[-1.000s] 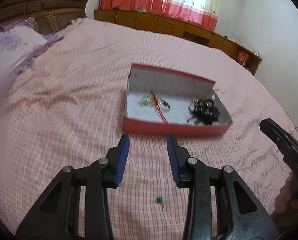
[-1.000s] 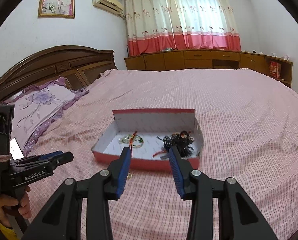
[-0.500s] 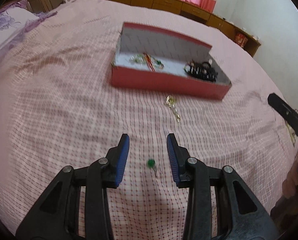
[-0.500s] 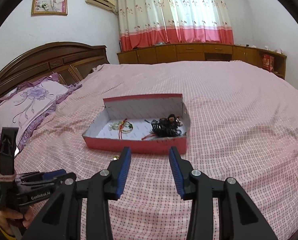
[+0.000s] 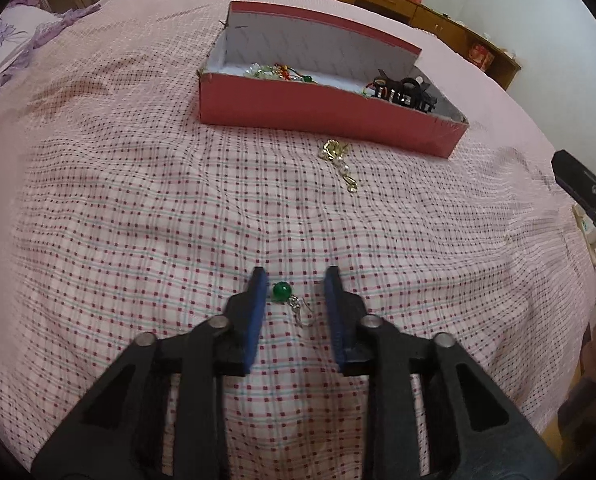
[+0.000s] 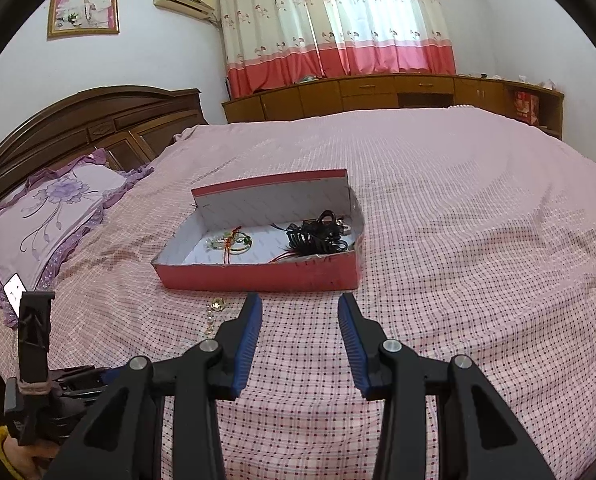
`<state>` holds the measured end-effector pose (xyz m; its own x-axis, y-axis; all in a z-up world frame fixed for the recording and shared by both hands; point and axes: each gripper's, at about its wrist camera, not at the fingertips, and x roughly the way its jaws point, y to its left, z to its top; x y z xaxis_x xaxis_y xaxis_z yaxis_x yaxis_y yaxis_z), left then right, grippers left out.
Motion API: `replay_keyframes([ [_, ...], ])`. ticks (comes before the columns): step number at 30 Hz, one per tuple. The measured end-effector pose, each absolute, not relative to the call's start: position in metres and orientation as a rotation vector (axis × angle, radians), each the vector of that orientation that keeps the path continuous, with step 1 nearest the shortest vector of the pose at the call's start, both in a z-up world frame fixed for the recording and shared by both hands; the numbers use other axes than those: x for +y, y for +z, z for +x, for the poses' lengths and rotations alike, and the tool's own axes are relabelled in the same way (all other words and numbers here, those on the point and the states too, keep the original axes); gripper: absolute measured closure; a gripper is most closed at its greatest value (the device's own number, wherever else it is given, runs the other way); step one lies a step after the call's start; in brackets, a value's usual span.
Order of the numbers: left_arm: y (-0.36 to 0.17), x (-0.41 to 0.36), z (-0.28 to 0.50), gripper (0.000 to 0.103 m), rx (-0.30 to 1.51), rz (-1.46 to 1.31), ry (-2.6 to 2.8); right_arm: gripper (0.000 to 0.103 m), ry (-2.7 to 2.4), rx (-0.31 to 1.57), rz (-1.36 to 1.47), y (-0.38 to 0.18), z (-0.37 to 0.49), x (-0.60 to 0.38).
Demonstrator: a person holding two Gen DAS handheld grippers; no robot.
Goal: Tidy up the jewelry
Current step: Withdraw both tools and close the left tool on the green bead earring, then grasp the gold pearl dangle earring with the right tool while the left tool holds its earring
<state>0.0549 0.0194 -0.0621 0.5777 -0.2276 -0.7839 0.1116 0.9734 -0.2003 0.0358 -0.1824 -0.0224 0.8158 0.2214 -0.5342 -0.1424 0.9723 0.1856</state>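
Note:
A green bead earring [image 5: 282, 292] lies on the checked bedspread between the blue pads of my left gripper [image 5: 295, 285]. Its jaws are closing and the pads do not touch the earring. A gold and pearl earring [image 5: 339, 163] [image 6: 213, 314] lies on the bed in front of the red box [image 5: 321, 109] [image 6: 258, 278]. The box holds a green bangle with red cord [image 6: 234, 242] and black hair clips [image 6: 317, 236]. My right gripper [image 6: 299, 312] hovers open and empty in front of the box.
A purple pillow [image 6: 46, 216] and a wooden headboard [image 6: 78, 120] stand at the left. Low wooden cabinets [image 6: 377, 94] line the far wall under the curtains. The left gripper's body [image 6: 34, 380] shows at the right wrist view's lower left.
My left gripper has sunk toward the bedspread until the green earring sits between its pads, and the pads have drawn closer together. The right gripper moved nearer the box.

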Motion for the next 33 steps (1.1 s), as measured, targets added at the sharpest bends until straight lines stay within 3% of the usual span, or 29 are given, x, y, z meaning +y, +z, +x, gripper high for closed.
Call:
replay_keyframes([
  [4, -0.068, 0.016, 0.055, 0.103, 0.936, -0.131, -0.204, 0.06, 0.192, 0.589, 0.15, -0.024, 0.036, -0.184],
  [33, -0.014, 0.083, 0.066, 0.103, 0.721, -0.196, -0.119, 0.06, 0.326, 0.674, 0.075, -0.052, 0.076, -0.093],
])
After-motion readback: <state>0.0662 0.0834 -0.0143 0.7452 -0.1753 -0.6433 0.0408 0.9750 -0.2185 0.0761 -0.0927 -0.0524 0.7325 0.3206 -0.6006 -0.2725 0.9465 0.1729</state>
